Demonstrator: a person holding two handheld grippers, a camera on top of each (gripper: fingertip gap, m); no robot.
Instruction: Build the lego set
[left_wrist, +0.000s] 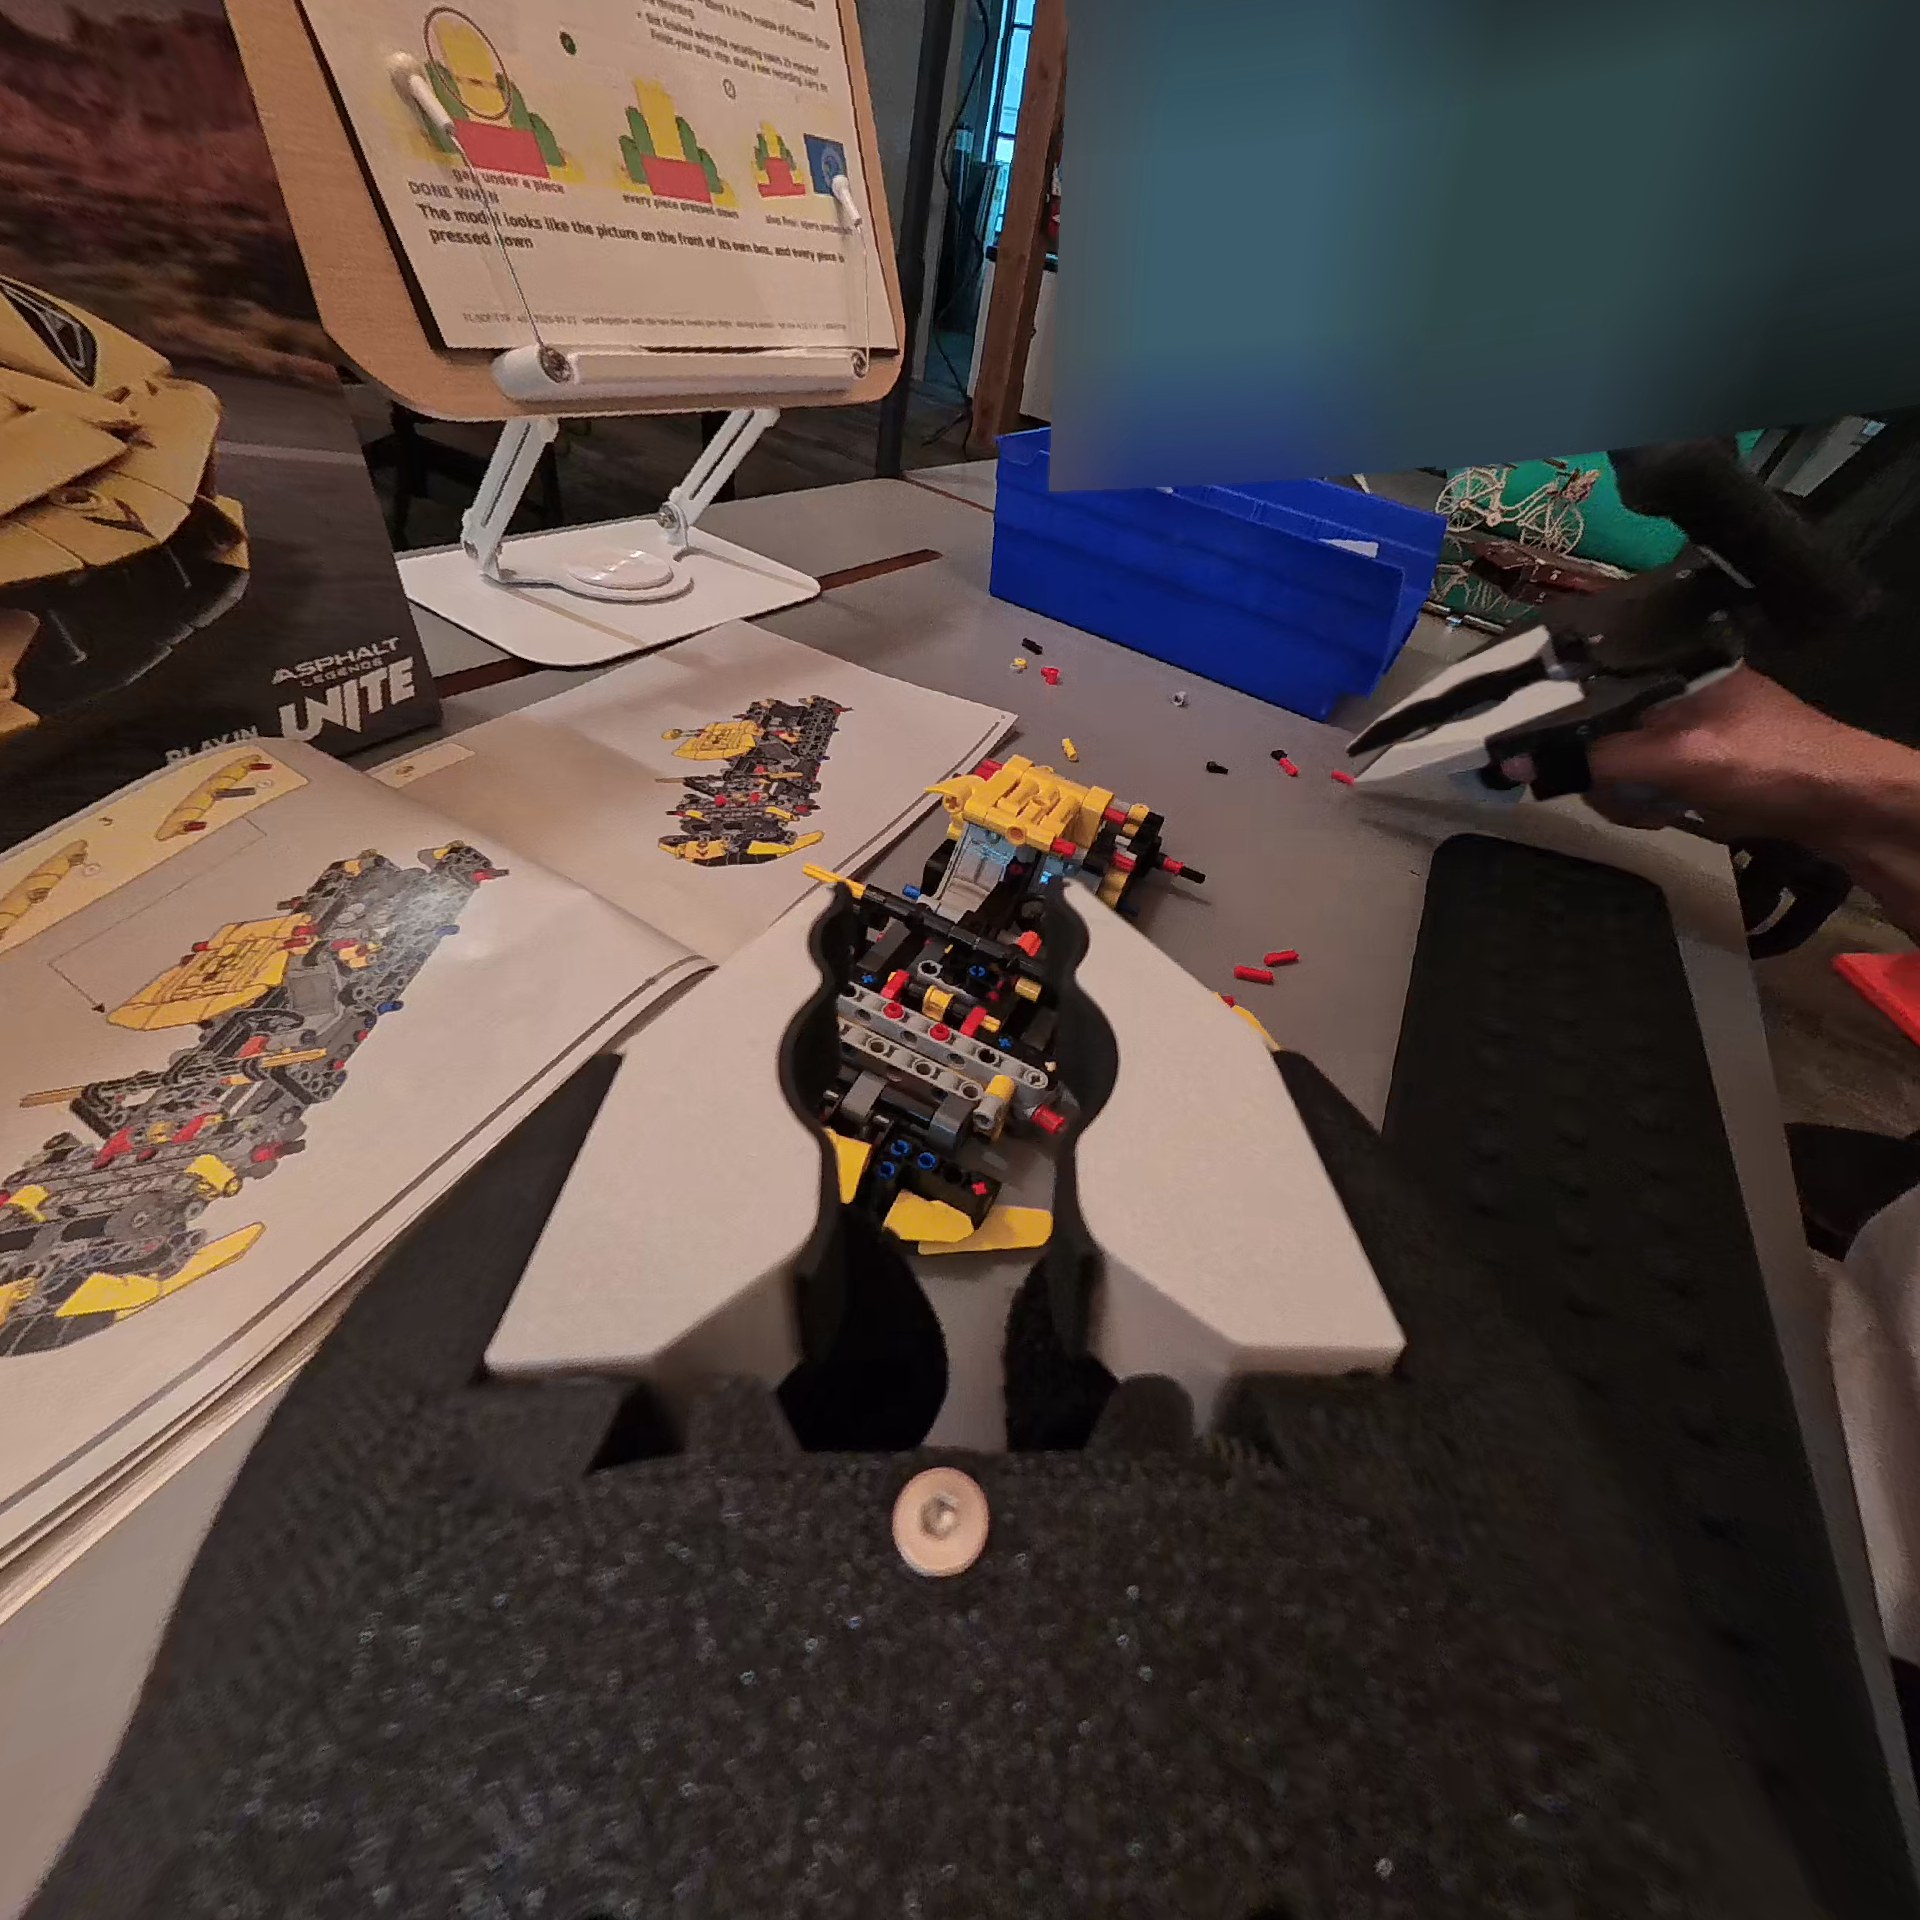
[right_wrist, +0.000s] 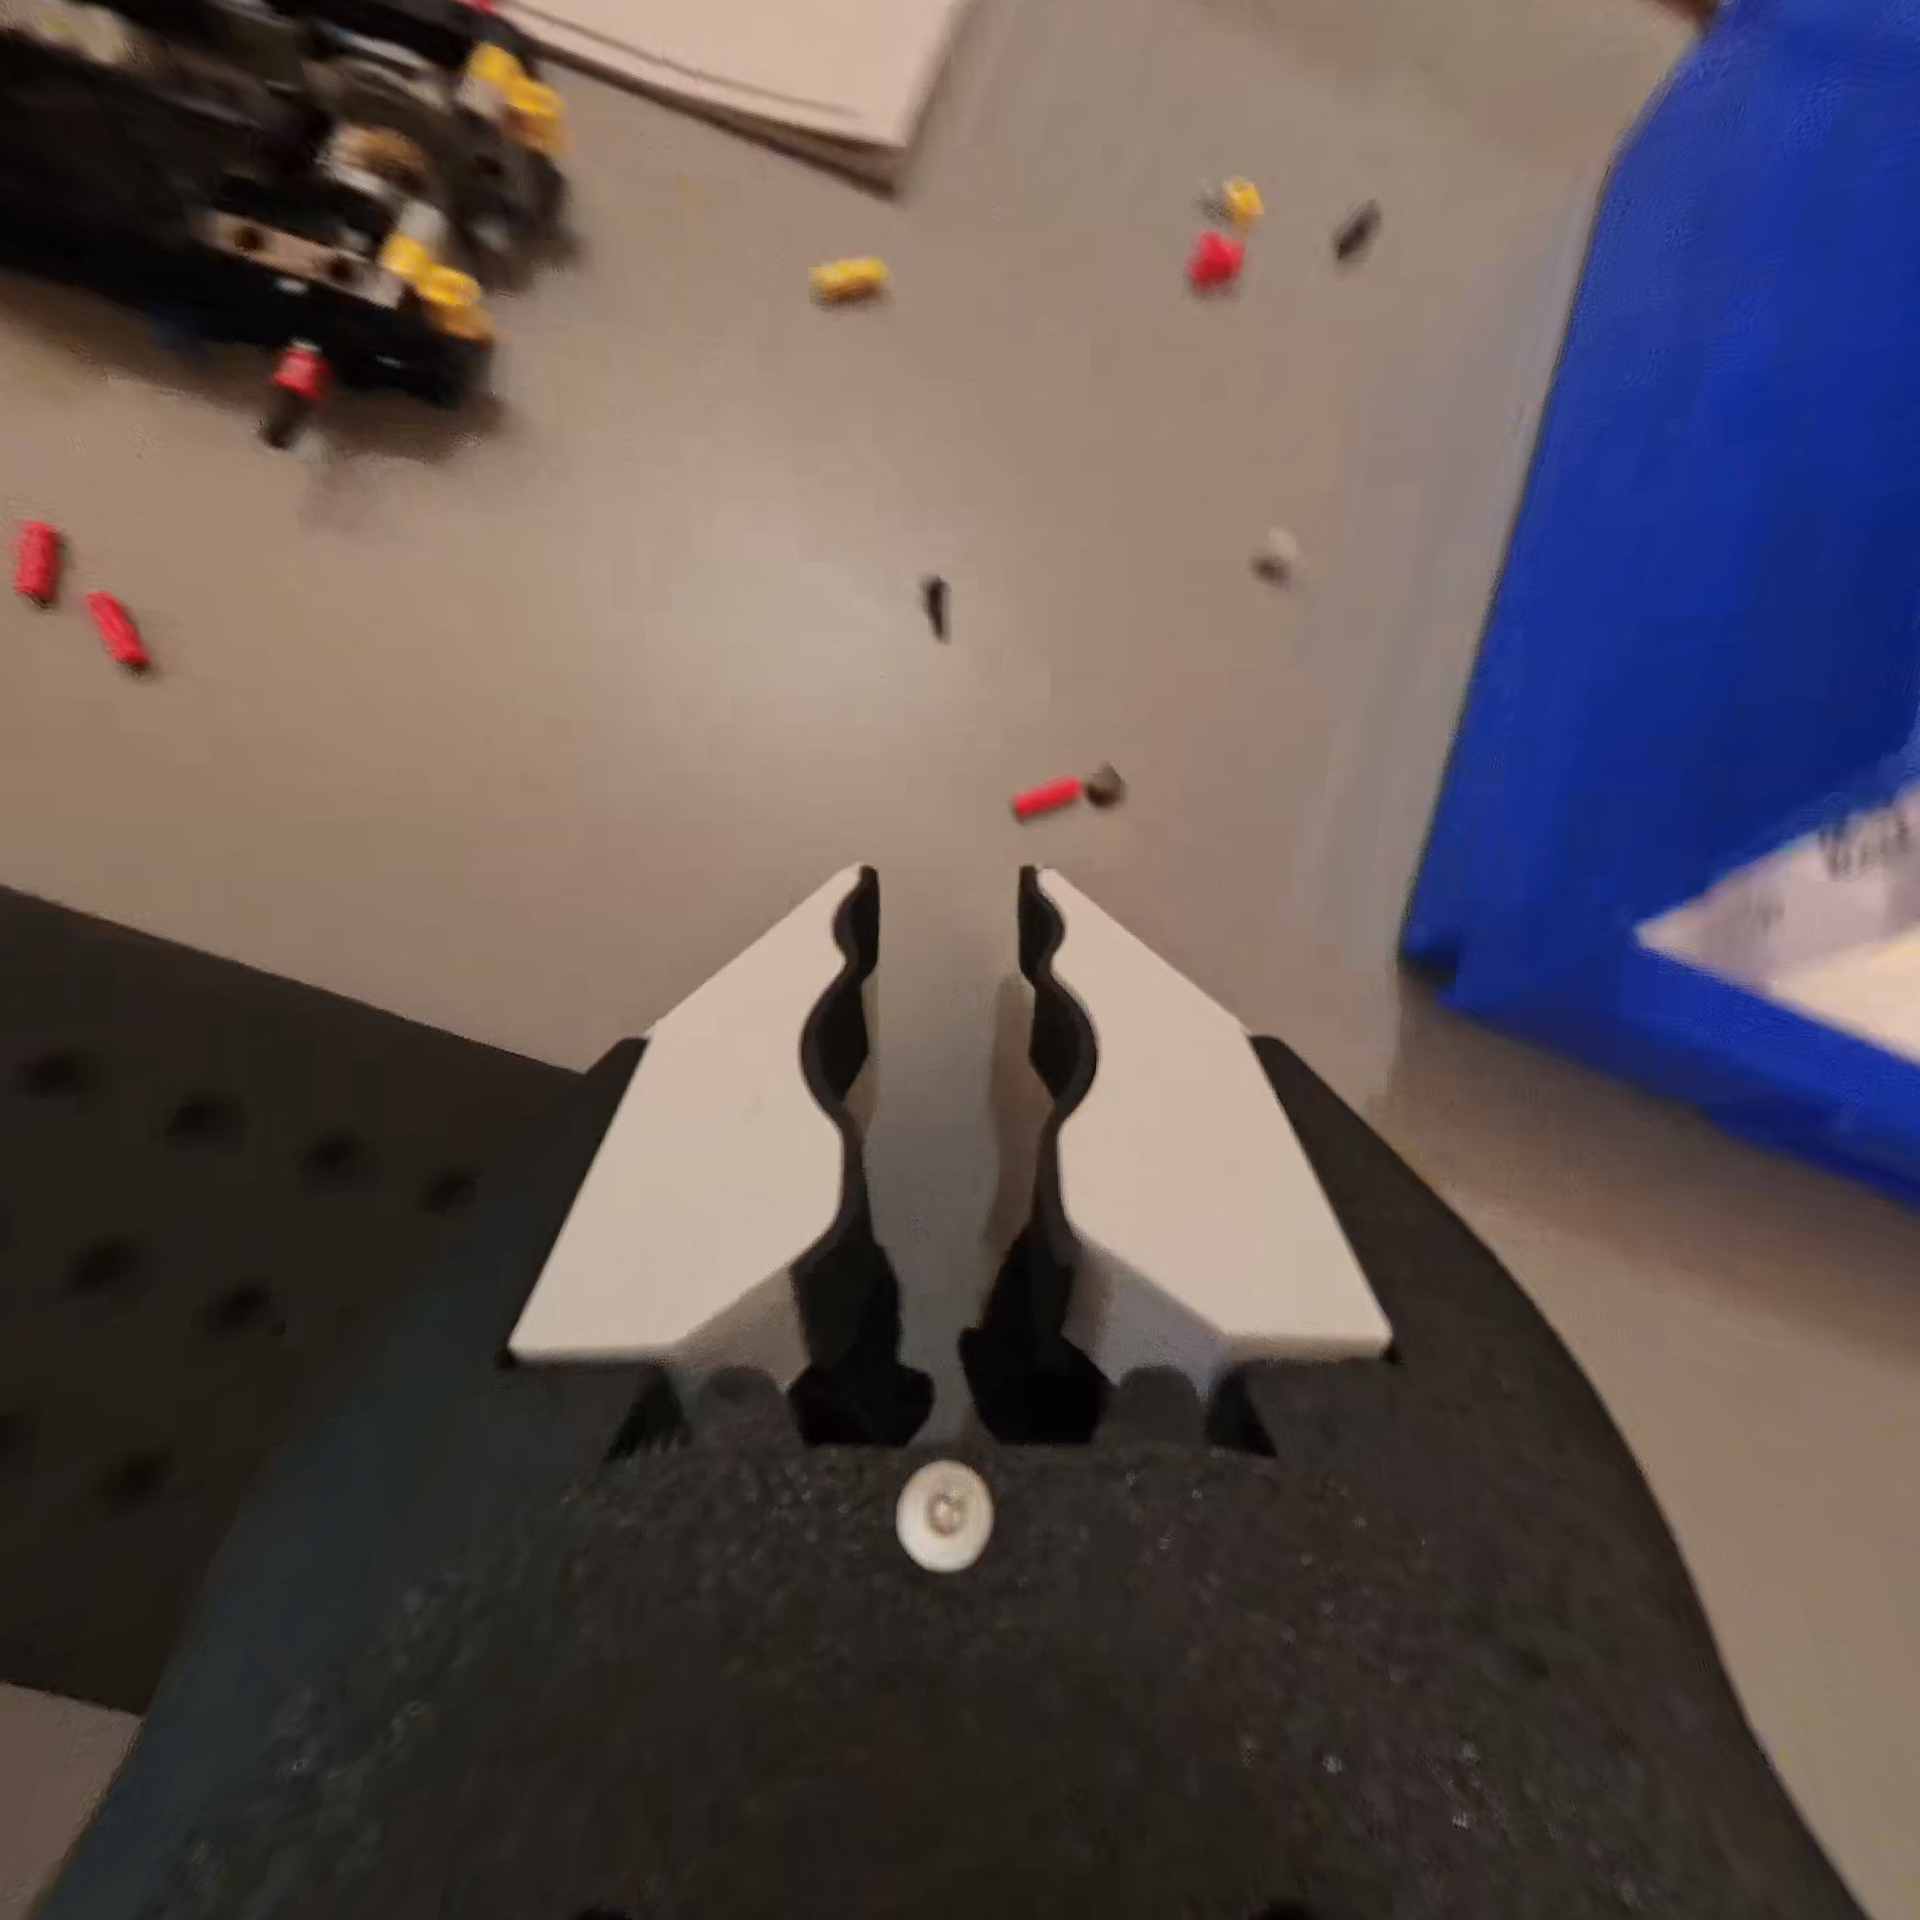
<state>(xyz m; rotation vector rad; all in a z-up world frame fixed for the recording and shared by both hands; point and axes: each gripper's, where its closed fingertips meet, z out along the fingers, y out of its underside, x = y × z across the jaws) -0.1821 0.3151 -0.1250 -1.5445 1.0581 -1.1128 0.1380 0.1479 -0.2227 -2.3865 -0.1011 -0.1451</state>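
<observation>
The grey fingers (left_wrist: 707, 1174) of the left gripper (left_wrist: 948, 914) hide both flanks of the black, grey and yellow brick car chassis (left_wrist: 940, 1023); whether they touch it cannot be told. In the right wrist view that chassis (right_wrist: 260, 197) is smeared and cut off at 10 o'clock. The blue plastic bin (right_wrist: 1683, 582) runs off the edge at 3 o'clock, the pale sheet (right_wrist: 1808, 935) inside it unreadably blurred. The small loose red, yellow and black pins (right_wrist: 1044, 798) are too streaked to type. The open paper instruction booklet (left_wrist: 312, 987) is cropped at 9 o'clock. A mosaic patch covers 1 o'clock.
</observation>
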